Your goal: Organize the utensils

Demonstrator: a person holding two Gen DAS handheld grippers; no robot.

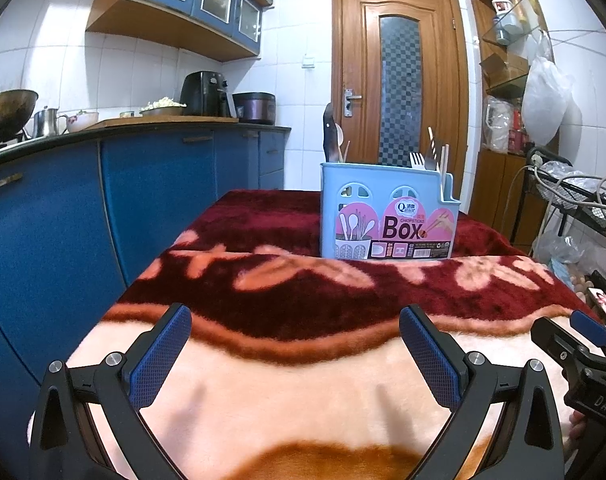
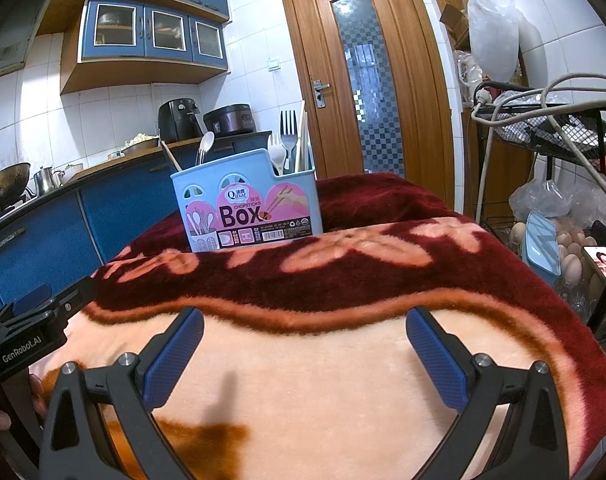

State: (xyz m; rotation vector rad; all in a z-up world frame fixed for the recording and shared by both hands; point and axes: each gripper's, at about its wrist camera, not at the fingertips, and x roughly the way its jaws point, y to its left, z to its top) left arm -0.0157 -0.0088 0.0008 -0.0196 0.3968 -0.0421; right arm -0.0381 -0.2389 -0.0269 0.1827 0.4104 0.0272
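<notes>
A light blue chopsticks box [image 1: 387,216] with a pink label stands upright on the red and peach blanket [image 1: 303,392] at the table's far side. It also shows in the right wrist view [image 2: 247,210]. Forks [image 2: 289,136], a white spoon [image 2: 205,146], chopsticks [image 2: 301,136] and a dark knife handle [image 1: 330,132] stick up out of it. My left gripper [image 1: 295,344] is open and empty, low over the near part of the blanket. My right gripper [image 2: 305,346] is open and empty beside it.
Blue kitchen cabinets [image 1: 83,208] with a wok and appliances run along the left. A wooden door [image 1: 399,88] stands behind the table. A black wire rack [image 2: 563,184] with cables, bags and eggs stands close to the right edge.
</notes>
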